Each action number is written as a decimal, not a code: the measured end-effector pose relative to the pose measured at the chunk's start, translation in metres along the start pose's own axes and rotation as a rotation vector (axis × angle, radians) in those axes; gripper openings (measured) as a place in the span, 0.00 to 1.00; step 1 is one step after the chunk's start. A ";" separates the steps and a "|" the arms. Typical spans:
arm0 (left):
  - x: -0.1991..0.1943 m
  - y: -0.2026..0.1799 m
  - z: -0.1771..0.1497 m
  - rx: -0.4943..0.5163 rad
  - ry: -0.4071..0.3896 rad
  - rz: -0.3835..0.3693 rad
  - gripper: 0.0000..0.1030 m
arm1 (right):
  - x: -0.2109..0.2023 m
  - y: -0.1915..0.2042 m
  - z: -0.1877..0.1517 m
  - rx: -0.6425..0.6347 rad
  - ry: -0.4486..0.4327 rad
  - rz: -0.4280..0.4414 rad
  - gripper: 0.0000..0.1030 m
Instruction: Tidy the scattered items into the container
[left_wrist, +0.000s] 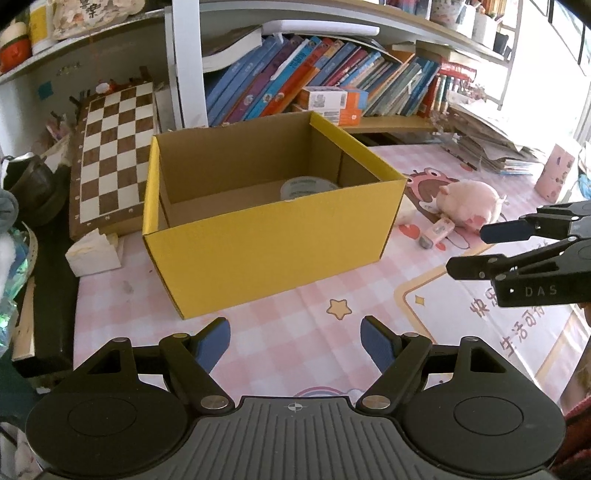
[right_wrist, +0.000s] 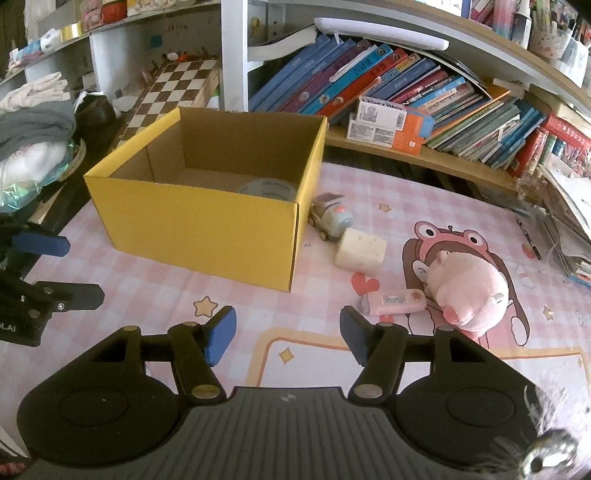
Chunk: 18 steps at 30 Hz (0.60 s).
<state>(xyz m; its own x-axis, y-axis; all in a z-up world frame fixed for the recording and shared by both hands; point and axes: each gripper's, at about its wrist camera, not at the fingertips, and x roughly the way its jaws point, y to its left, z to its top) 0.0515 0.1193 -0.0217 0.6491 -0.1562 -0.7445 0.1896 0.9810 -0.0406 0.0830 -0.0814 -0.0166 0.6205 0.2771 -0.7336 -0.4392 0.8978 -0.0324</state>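
A yellow cardboard box (left_wrist: 266, 236) (right_wrist: 192, 218) stands open on the pink checked table mat, with a roll of tape (left_wrist: 308, 188) (right_wrist: 266, 190) inside. Right of the box lie a small toy car (right_wrist: 330, 218), a pale sponge block (right_wrist: 360, 251), a pink flat packet (right_wrist: 395, 301) (left_wrist: 437, 232) and a pink plush pig (right_wrist: 469, 291) (left_wrist: 467, 205). My left gripper (left_wrist: 295, 341) is open and empty in front of the box. My right gripper (right_wrist: 288, 332) is open and empty, near the packet; it also shows in the left wrist view (left_wrist: 467, 249).
A chessboard (left_wrist: 114, 155) leans behind the box at the left. A bookshelf with slanted books (right_wrist: 388, 85) runs along the back. A paper stack (left_wrist: 487, 140) lies at the far right. A tissue pack (left_wrist: 94, 254) sits at the mat's left edge, beside clutter.
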 end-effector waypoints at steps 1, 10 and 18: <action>0.000 0.000 0.000 0.001 0.000 -0.001 0.77 | 0.000 0.001 -0.001 -0.002 0.001 -0.002 0.60; 0.003 -0.003 0.001 0.008 0.005 -0.004 0.77 | 0.001 0.009 -0.010 -0.026 0.013 -0.025 0.64; 0.006 -0.008 -0.003 0.004 0.016 -0.010 0.77 | 0.000 0.009 -0.013 -0.004 0.007 -0.039 0.68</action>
<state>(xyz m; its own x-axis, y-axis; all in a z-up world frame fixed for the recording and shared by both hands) 0.0515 0.1104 -0.0278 0.6353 -0.1639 -0.7547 0.1986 0.9790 -0.0454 0.0708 -0.0778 -0.0255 0.6324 0.2393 -0.7368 -0.4176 0.9064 -0.0640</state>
